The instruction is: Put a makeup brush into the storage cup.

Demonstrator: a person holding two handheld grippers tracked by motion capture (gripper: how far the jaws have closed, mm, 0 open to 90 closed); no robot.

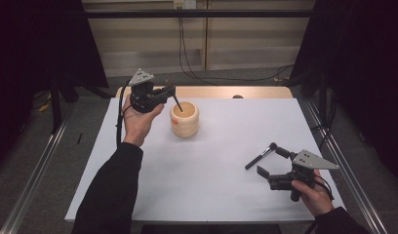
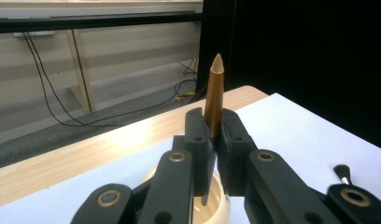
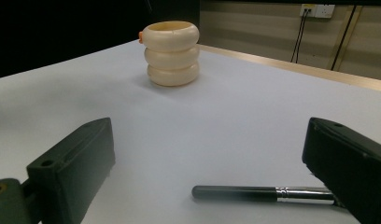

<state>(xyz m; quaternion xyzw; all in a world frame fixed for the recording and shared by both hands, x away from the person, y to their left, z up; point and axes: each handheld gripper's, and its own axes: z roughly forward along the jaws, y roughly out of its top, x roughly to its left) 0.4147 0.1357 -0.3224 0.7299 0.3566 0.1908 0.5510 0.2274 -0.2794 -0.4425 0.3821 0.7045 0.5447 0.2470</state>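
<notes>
A slim gold-handled brush (image 2: 214, 95) stands pinched between the jaws of the left gripper (image 1: 169, 92). In the left gripper view its pale pointed end rises above the jaw tips, and the closed pads press on the handle from both sides. In the high view the dark lower end of the brush slants down from the jaws into the mouth of the cream ribbed holder (image 1: 185, 118), which stands on the far left part of the white table (image 1: 221, 161). The holder is built like three stacked rings, with a small orange spot on its rim. The person's left hand (image 1: 138, 119) carries the gripper just left of the holder and above its rim.

A second brush, a black-handled makeup brush (image 1: 260, 156) with a silver ferrule, lies flat on the table at the near right, well apart from the holder. The right gripper (image 1: 274, 162) rests low at the near right edge in the person's right hand (image 1: 314, 195), its jaws standing wide apart and holding nothing. In the right gripper view the black handle lies on the table between the two jaws, its ferrule end running in under the right-hand jaw; whether it touches that jaw cannot be told.

Beyond the table's far edge runs a strip of light wood (image 1: 211, 91), then the grey floor with cables along a pale wall.
</notes>
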